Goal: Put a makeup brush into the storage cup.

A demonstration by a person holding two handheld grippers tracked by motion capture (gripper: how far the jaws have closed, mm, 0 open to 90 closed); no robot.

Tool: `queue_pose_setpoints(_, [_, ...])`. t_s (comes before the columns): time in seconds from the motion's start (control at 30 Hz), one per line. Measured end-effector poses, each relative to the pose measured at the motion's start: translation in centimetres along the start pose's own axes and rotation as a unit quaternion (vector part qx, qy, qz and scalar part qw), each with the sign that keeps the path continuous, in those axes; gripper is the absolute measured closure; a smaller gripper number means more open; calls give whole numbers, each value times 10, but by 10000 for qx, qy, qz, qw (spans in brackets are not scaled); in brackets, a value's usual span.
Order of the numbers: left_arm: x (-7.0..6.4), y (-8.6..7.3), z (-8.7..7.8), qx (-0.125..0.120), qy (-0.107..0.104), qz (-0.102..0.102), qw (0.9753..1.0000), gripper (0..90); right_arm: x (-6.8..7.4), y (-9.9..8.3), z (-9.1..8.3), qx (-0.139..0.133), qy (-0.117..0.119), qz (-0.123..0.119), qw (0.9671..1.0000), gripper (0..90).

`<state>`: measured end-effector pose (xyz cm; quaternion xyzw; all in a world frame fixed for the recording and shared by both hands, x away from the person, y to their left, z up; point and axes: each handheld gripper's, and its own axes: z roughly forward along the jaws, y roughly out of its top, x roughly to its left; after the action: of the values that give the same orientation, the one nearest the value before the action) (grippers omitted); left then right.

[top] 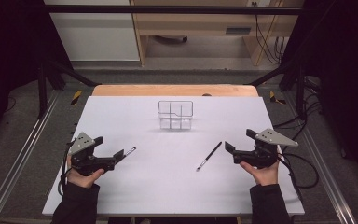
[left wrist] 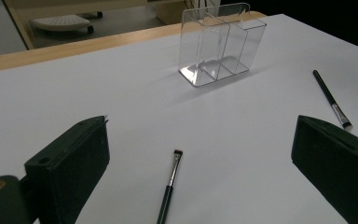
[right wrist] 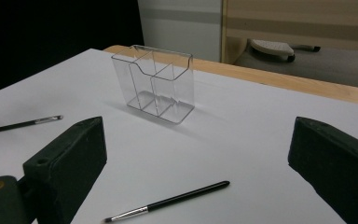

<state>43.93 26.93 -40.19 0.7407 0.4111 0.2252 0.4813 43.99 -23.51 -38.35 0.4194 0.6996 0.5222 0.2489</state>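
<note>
Black brushes (top: pixel 209 156) (top: pixel 129 150) on table, just ahead of each gripper's spread fingers.

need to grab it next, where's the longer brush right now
In the high view the longer brush lies flat on the white table, right of centre, just off the open right gripper, nearer the person than the clear organizer.
</note>
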Motion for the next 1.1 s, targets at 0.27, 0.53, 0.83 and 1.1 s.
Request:
queue_pose_setpoints(0.27, [0, -4, 2, 97, 58, -1, 9999, 31, -1, -3, 0, 160, -168, 37, 9997, 50])
queue_pose_setpoints(0.53, [1, -8, 2, 173, 97, 36, 9998, 31, 1, -4, 2, 276, -281, 49, 9992, 49])
queue_pose_setpoints(0.83, [0, -10, 4, 245, 110, 89, 9996, 32, 10, -4, 12, 491, -383, -44, 9980, 50])
queue_pose_setpoints(1.1, [-1, -10, 5, 282, 101, 112, 9995, 32, 15, -2, 19, 522, -460, -11, 9976, 52])
